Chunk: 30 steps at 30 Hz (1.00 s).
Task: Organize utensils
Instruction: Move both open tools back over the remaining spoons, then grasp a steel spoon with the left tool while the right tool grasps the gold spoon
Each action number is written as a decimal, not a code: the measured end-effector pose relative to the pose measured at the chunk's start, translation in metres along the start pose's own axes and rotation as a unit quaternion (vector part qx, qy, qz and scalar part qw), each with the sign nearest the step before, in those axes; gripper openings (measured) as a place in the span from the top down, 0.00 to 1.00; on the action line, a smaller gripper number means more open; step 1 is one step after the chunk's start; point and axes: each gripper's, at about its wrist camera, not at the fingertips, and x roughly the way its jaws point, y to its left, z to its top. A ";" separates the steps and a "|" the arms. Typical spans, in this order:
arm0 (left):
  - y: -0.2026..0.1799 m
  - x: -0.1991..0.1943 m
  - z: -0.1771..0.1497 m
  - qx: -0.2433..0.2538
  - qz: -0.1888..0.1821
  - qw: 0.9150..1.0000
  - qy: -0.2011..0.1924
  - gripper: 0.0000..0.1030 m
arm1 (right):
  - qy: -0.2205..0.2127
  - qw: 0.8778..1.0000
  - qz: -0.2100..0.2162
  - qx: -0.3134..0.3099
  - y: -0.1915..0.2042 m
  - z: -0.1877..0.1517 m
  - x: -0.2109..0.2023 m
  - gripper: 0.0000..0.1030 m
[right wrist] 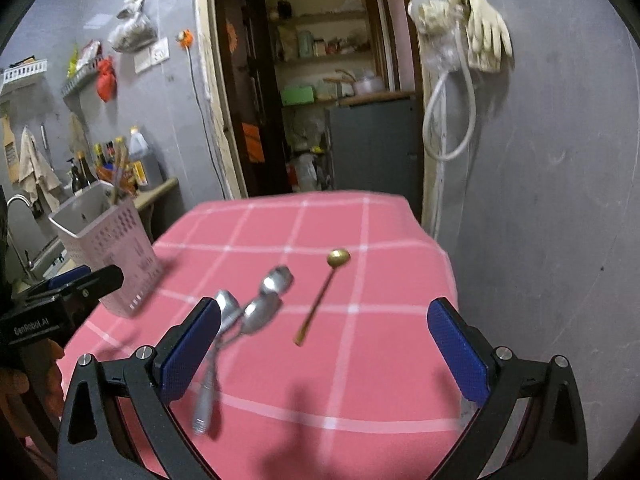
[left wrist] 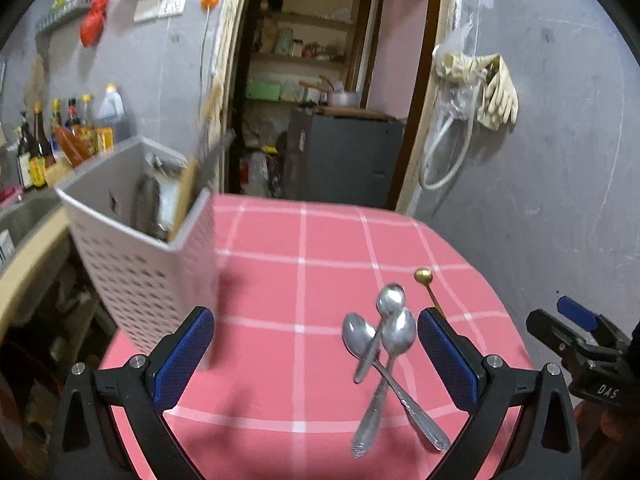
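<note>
Both pairs of jaws stand wide with nothing gripped: left gripper (left wrist: 314, 354) and right gripper (right wrist: 324, 354). Three silver spoons (left wrist: 386, 356) lie crossed at lower centre of the left view on the pink checked tablecloth (left wrist: 280, 280), a gold spoon (right wrist: 322, 294) just beside them. Left of them stands a perforated utensil basket (left wrist: 136, 264).

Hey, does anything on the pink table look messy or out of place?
Yes: three silver spoons lie crossed in a heap, a gold spoon lies apart beside them, all loose on the tablecloth outside the holder.
</note>
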 end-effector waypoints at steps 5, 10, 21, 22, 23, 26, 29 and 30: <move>0.000 0.031 -0.008 -0.023 -0.010 0.999 0.045 0.01 | 0.031 0.999 0.017 -0.003 -0.007 -0.007 0.026 0.01; 0.004 0.061 -0.010 -0.042 -0.018 0.996 0.080 0.01 | 0.058 0.998 0.031 -0.015 0.000 -0.009 0.050 0.09; 0.003 0.115 -0.004 -0.064 -0.069 0.986 0.139 0.38 | 0.128 0.990 0.033 -0.049 0.026 -0.014 0.091 0.47; 0.002 0.119 -0.005 -0.064 -0.075 0.985 0.145 0.43 | 0.134 0.989 0.034 -0.052 0.028 -0.015 0.093 0.47; 0.002 0.123 -0.005 -0.065 -0.080 0.983 0.151 0.45 | 0.138 0.988 0.035 -0.052 0.027 -0.014 0.095 0.47; -0.001 0.136 -0.007 -0.067 -0.095 0.978 0.173 0.55 | 0.146 0.988 0.030 -0.045 0.028 -0.013 0.099 0.53; -0.004 0.141 -0.005 -0.063 -0.099 0.978 0.175 0.56 | 0.149 0.988 0.025 -0.035 0.025 -0.012 0.101 0.62; -0.005 0.143 -0.005 -0.061 -0.100 0.977 0.177 0.56 | 0.151 0.988 0.023 -0.034 0.026 -0.012 0.102 0.63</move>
